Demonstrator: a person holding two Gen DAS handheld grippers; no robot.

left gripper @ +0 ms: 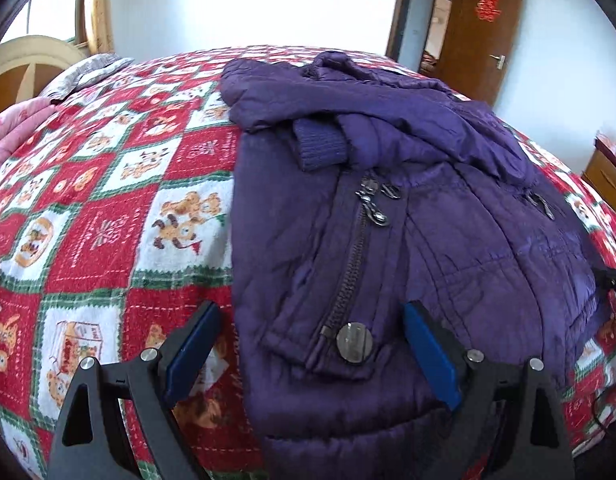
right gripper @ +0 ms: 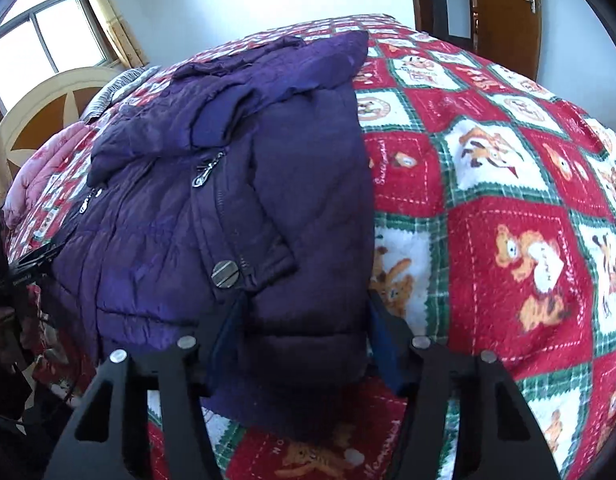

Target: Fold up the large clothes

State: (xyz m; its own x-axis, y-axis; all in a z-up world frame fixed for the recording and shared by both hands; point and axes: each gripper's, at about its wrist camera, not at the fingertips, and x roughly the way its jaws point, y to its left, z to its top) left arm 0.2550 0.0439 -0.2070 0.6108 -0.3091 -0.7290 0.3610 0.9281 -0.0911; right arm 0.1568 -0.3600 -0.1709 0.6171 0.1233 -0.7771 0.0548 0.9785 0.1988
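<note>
Both my grippers hang over the puffy purple quilted jacket (left gripper: 408, 208) on the red patchwork bedspread (left gripper: 100, 208): left gripper (left gripper: 312, 344) gaping, right gripper (right gripper: 304, 336) straddling its hem; whether it pinches, I cannot tell. Slick padding could slip, undoing folded sleeves.

purple jacket (right gripper: 236, 208) on checked quilt (right gripper: 488, 208), hem perhaps gripped

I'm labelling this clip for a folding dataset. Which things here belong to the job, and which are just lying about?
Part of the job:
- purple padded jacket
- left gripper
- right gripper

Just there:
- teddy-bear patchwork quilt
- pink bedding
- wooden door
- window
</note>
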